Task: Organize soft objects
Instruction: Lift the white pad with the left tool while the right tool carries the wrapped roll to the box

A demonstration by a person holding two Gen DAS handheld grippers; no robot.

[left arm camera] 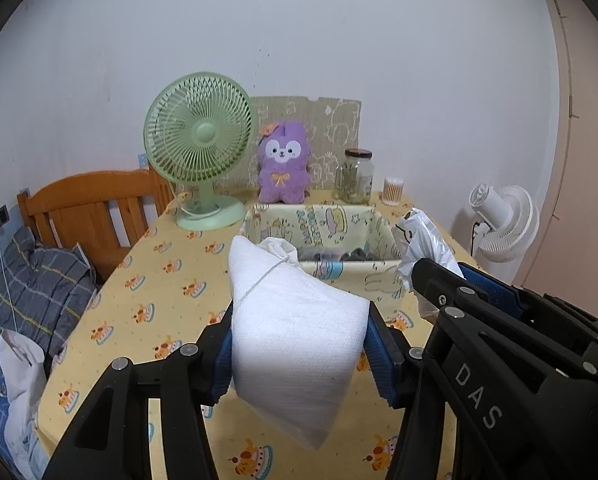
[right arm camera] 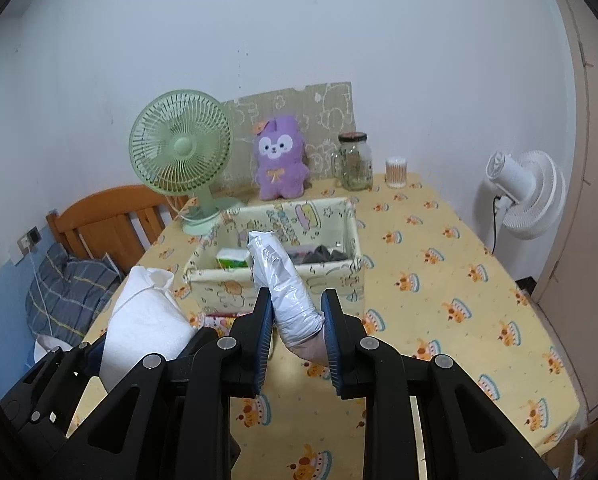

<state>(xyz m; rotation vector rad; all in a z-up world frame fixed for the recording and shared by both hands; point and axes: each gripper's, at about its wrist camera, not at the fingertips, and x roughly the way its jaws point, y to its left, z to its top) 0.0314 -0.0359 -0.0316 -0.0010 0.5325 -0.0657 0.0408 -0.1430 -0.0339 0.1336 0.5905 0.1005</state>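
Note:
My left gripper (left arm camera: 301,354) is shut on a white foam pouch (left arm camera: 295,344) tied with string and holds it above the table, in front of the fabric storage box (left arm camera: 373,280). The pouch also shows in the right wrist view (right arm camera: 143,320). My right gripper (right arm camera: 297,320) is shut on a crumpled clear plastic bag (right arm camera: 287,288), held just in front of the box (right arm camera: 219,286). The bag also shows in the left wrist view (left arm camera: 423,240). The box holds dark soft items (right arm camera: 323,256) and a green-white pack (right arm camera: 233,258).
A yellow patterned cloth covers the table (right arm camera: 439,280). At the back stand a green desk fan (left arm camera: 197,140), a purple plush toy (left arm camera: 283,162), a glass jar (left arm camera: 357,176) and a cotton-swab tub (left arm camera: 393,191). A wooden bed frame (left arm camera: 95,208) lies left; a white floor fan (right arm camera: 527,196) stands right.

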